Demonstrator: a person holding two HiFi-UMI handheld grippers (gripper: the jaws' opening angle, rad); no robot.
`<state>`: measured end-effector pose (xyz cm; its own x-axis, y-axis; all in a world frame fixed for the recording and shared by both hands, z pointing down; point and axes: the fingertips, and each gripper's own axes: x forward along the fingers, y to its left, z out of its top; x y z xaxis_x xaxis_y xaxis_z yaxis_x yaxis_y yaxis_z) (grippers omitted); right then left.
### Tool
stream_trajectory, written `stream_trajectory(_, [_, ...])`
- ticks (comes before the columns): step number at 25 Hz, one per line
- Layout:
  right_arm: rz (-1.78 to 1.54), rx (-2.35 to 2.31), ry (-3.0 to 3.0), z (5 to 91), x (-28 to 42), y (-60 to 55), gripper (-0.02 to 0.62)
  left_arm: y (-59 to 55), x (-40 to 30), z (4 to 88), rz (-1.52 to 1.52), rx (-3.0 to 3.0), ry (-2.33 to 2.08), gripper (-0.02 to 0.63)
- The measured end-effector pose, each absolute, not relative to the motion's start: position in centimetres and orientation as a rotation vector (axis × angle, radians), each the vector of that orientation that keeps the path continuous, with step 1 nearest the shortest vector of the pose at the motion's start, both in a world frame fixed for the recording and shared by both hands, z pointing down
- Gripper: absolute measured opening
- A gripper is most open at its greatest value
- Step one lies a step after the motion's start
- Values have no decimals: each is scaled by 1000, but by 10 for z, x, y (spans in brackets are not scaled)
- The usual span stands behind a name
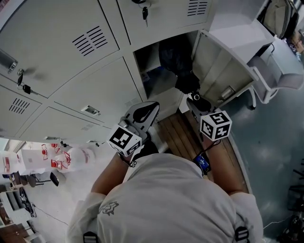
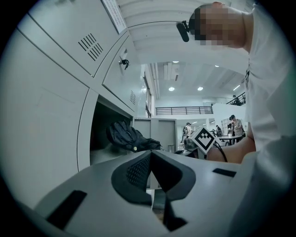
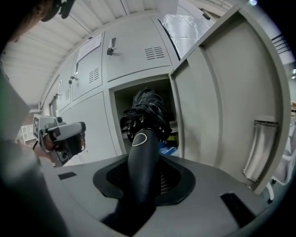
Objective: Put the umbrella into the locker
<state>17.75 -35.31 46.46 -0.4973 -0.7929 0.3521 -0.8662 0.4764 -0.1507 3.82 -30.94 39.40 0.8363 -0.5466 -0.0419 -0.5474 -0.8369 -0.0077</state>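
Note:
A folded black umbrella [image 1: 178, 61] lies with its canopy inside the open locker [image 1: 151, 71], and its handle pokes out toward me. My right gripper [image 1: 194, 100] is shut on that handle [image 3: 141, 157], whose oval end cap points at the locker mouth; the bunched canopy [image 3: 147, 113] fills the opening. My left gripper [image 1: 149, 109] hangs just left of the opening, its jaws shut with nothing between them [image 2: 150, 155]. From the left gripper view the umbrella [image 2: 129, 138] shows in the compartment, with the right gripper's marker cube [image 2: 203, 139] beyond it.
The locker's door [image 3: 217, 106] stands swung open to the right. Blue and yellow items [image 3: 166, 147] lie in the compartment's bottom. Keys hang in neighbouring doors [image 1: 145, 12]. A wooden platform [image 1: 183, 135] is under me, a white desk [image 1: 280, 66] stands at right, and a printed plastic bag [image 1: 71, 159] lies at left.

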Motion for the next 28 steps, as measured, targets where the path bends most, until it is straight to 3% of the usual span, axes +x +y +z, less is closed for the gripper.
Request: stream_trajectory(28, [350, 1325, -2488, 443, 114, -511, 146, -385, 61, 395, -5, -2994, 809, 11])
